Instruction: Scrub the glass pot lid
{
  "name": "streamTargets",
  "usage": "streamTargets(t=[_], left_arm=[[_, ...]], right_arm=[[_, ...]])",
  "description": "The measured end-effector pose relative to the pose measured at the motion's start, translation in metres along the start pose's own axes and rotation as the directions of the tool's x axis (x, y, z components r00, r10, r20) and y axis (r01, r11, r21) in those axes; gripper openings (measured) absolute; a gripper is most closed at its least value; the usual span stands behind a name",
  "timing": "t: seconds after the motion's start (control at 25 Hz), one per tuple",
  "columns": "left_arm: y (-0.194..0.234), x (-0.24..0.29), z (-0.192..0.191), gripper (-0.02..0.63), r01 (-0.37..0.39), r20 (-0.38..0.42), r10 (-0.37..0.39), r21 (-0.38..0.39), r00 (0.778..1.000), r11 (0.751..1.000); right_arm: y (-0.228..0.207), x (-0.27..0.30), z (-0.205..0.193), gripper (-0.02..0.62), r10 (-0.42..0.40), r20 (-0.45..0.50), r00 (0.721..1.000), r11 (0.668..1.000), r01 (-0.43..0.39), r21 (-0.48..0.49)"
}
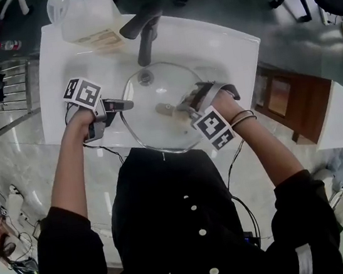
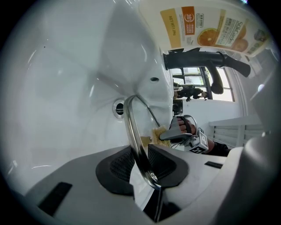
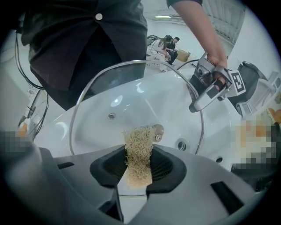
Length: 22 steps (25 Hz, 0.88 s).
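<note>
Scrubbing is in hand: at frame centre, over the white basin [image 1: 228, 46], the round steel-rimmed glass lid [image 1: 158, 132] is pinched by the left gripper [image 1: 126, 104]; a tan fibrous pad [image 3: 138, 154], clamped in the right gripper [image 1: 180, 108], should next be swept across it.

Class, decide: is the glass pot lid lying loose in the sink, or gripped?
Gripped: the left gripper clamps the glass pot lid by its metal rim, above the sink.

Left claw [image 1: 126, 104] and right claw [image 1: 179, 108] each clamp tight, tips facing inward.
</note>
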<state>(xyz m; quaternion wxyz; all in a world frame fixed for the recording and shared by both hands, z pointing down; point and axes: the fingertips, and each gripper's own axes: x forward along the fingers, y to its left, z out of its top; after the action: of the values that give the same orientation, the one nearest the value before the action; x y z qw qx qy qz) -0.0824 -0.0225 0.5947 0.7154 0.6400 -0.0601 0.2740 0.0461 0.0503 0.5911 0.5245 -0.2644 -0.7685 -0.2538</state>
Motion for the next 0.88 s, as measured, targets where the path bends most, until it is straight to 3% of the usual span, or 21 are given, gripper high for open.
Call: streamTargets(t=[0.52, 0.8, 0.88], left_arm=[[0.001, 0.000, -0.001, 0.114, -0.012, -0.005, 0.012, -0.003, 1.000, 1.000], [0.001, 0.001, -0.001, 0.112, -0.012, -0.005, 0.012, -0.006, 1.000, 1.000], [0.001, 0.000, -0.001, 0.112, -0.011, -0.004, 0.011, -0.013, 1.000, 1.000]], right_arm=[[0.051, -0.023, -0.015, 0.141, 0.216, -0.041, 0.975, 0.976, -0.216, 0.002], [0.062, -0.029, -0.015, 0.141, 0.255, -0.062, 0.965, 0.966, -0.256, -0.019], [0.056, -0.029, -0.015, 0.141, 0.223, -0.060, 0.973, 0.974, -0.225, -0.023]])
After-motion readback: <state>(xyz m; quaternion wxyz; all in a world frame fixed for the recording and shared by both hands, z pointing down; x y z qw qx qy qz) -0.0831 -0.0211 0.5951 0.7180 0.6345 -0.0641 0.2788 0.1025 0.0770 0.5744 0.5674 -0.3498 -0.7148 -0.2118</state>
